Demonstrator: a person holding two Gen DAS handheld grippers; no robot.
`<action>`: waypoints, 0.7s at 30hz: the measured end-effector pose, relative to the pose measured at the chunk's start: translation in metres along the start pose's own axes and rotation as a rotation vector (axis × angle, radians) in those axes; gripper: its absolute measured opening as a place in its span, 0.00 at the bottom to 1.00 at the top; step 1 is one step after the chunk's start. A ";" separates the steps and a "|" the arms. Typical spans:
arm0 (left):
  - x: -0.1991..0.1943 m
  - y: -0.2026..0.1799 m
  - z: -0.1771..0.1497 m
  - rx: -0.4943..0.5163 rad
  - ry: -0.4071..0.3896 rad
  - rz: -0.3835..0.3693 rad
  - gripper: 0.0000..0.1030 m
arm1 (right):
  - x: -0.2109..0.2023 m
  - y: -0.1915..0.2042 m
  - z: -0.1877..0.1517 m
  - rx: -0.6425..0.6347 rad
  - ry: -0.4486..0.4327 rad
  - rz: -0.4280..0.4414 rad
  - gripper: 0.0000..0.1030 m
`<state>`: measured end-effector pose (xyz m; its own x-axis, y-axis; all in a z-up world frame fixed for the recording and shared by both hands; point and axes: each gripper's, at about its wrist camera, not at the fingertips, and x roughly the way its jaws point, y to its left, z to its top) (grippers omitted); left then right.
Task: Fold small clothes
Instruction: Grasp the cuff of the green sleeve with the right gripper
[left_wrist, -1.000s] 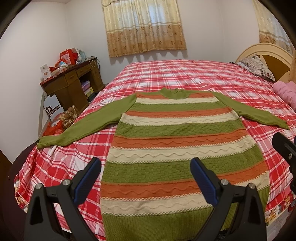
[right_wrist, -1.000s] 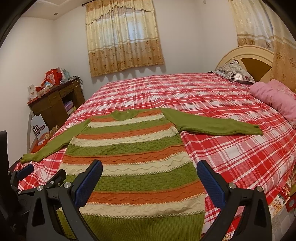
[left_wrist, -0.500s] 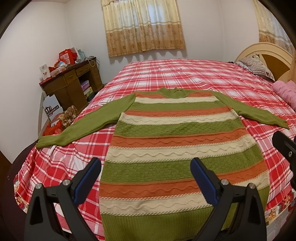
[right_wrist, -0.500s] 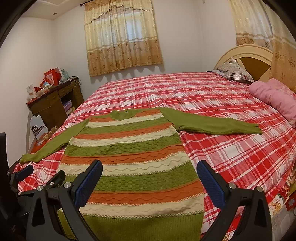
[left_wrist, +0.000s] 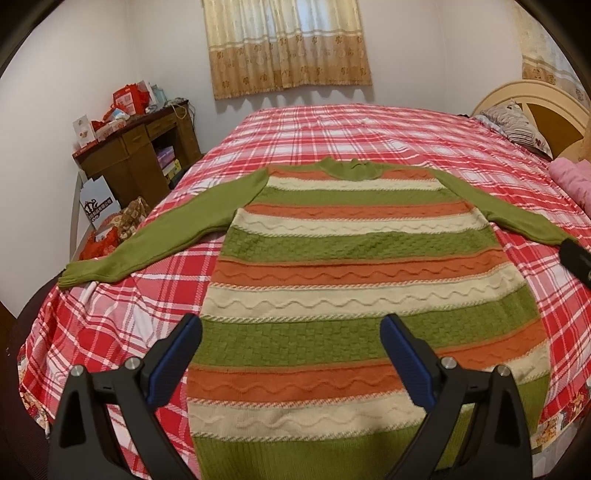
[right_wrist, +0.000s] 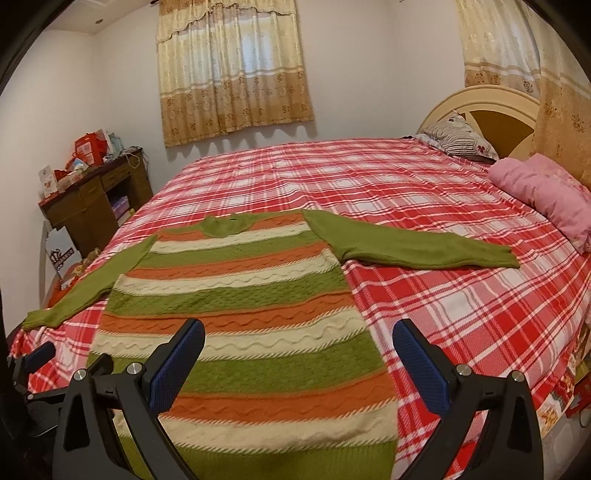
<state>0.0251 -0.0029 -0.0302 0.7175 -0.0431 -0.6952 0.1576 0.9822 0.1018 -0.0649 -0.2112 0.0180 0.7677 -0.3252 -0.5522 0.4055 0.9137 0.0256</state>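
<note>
Sweater (left_wrist: 354, 295) spread flat at bed (right_wrist: 424, 206) near edge, sleeves out, prepped for folding. Left gripper (left_wrist: 291, 354) and right gripper (right_wrist: 299, 354) above hem, jaws wide, empty.

striped sweater (left_wrist: 362, 280) — green, orange, cream — lies flat on the bed, sleeves spread.
</note>
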 end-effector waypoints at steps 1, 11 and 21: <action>0.004 0.001 0.001 -0.002 0.004 0.003 0.96 | 0.004 -0.001 0.003 -0.004 0.000 -0.017 0.99; 0.048 0.015 0.024 -0.020 0.048 0.087 0.96 | 0.053 -0.019 0.040 0.036 0.036 -0.090 0.99; 0.093 0.023 0.060 -0.027 0.003 0.163 0.96 | 0.092 -0.048 0.069 0.058 0.060 -0.163 0.99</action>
<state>0.1366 0.0051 -0.0495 0.7302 0.1179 -0.6730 0.0212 0.9806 0.1947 0.0209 -0.3021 0.0237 0.6588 -0.4514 -0.6018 0.5516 0.8338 -0.0215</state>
